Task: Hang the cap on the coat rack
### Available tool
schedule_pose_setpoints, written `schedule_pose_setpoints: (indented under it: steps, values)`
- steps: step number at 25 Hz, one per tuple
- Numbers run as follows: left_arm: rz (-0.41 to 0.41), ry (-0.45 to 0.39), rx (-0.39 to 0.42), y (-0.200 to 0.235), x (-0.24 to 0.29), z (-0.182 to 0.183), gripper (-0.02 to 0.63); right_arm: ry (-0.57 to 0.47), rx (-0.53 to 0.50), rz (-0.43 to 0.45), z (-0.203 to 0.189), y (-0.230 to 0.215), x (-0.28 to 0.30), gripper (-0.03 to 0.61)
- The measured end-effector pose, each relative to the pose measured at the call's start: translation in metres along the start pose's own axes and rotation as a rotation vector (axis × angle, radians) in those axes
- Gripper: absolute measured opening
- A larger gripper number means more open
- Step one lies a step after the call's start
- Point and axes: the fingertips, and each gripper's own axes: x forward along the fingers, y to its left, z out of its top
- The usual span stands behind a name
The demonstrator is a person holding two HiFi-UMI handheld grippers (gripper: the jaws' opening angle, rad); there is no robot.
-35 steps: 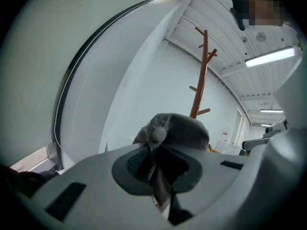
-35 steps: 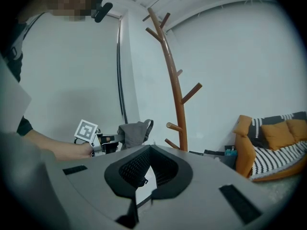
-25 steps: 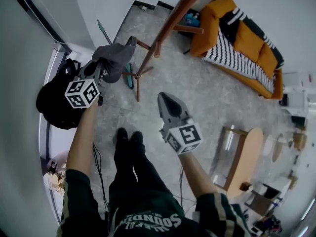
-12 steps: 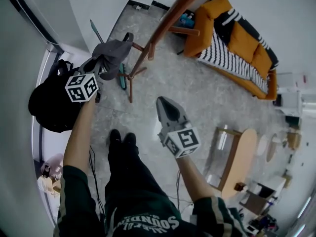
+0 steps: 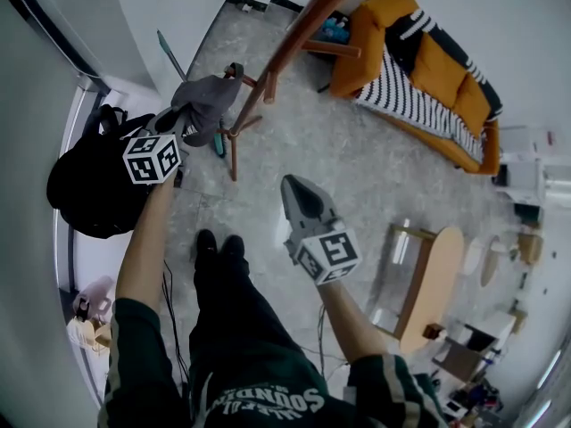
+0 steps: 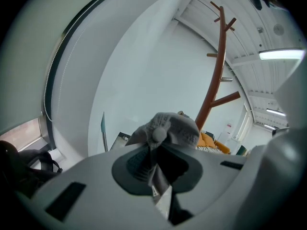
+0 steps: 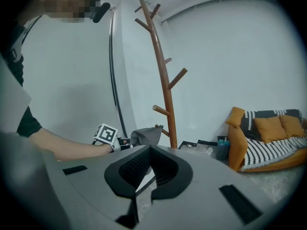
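My left gripper [image 5: 183, 121] is shut on a grey cap [image 5: 207, 105], pinching its fabric between the jaws [image 6: 153, 163]. The cap [image 6: 169, 127] bulges just past the jaws. It hangs against the low pegs of the brown wooden coat rack [image 5: 284, 50], and one peg [image 5: 235, 70] pokes out above it; whether the cap is hooked on, I cannot tell. In the right gripper view the cap [image 7: 146, 136] sits beside the rack's pole [image 7: 163, 80], at a short low peg. My right gripper [image 5: 294, 182] hangs lower and to the right, shut and holding nothing [image 7: 149, 148].
An orange sofa [image 5: 419, 69] with a striped blanket stands at the back right. A black bag [image 5: 89, 181] lies by the wall on the left, under my left arm. A wooden table [image 5: 437, 275] is at the right. The person's feet [image 5: 219, 243] are below the rack.
My left gripper has come down with the cap, closer to the rack's pole and its low pegs. The right gripper has hardly shifted.
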Motion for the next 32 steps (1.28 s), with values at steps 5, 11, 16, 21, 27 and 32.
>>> schedule_pose_setpoints:
  steps: [5, 11, 16, 21, 27, 32]
  values:
    - [-0.02, 0.039, 0.026, -0.007, 0.005, -0.014, 0.018, 0.016, 0.012, -0.014, -0.004, -0.001, 0.0, -0.002]
    - [-0.045, 0.087, 0.034, -0.017, 0.014, -0.033, 0.018, 0.024, 0.018, -0.017, -0.009, -0.002, -0.002, -0.002]
    - [-0.1, 0.24, 0.086, -0.027, 0.023, -0.066, 0.018, 0.029, 0.025, -0.013, -0.013, -0.002, -0.002, -0.002]
    - [-0.176, 0.305, 0.065, -0.039, 0.023, -0.089, 0.08, 0.029, 0.03, -0.01, -0.014, -0.001, -0.003, -0.002]
    - [-0.19, 0.303, 0.066, -0.045, 0.01, -0.101, 0.132, 0.024, 0.045, -0.005, -0.016, 0.001, -0.005, -0.002]
    - [-0.166, 0.285, 0.06, -0.042, -0.007, -0.097, 0.133, 0.012, 0.046, -0.001, -0.012, 0.004, -0.01, -0.002]
